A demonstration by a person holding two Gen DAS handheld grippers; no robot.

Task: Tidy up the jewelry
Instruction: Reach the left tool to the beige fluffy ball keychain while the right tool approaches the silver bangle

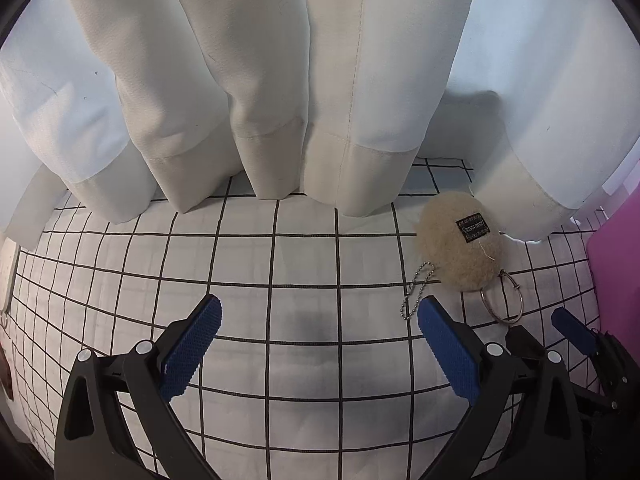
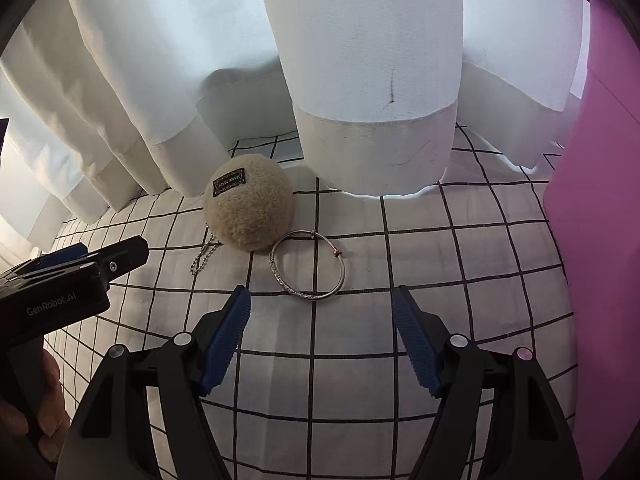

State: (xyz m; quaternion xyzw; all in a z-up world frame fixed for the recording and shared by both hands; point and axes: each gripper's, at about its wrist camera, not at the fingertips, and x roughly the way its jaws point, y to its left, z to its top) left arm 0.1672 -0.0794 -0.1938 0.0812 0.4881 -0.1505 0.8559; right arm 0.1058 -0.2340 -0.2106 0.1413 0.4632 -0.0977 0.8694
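Both tongs hang low over the checked tabletop (image 2: 460, 264), side by side, pointing toward the white curtain (image 2: 360, 80). The right tongs (image 2: 322, 304) gape wide and empty, the silver bangle (image 2: 307, 266) lying just ahead between their tips, touching the plush keychain ball (image 2: 250, 206). The left tongs (image 1: 319, 312) also gape wide, holding nothing.

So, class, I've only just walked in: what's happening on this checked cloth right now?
A person holds a gripper in each hand above a checked cloth, tidying jewelry. Both are open and hold nothing. The right gripper points at a silver bangle lying flat on the cloth, next to a fuzzy beige ball with a bead chain. The left gripper hovers over bare cloth to the left. A pink box stands on the right; white curtains hang behind.
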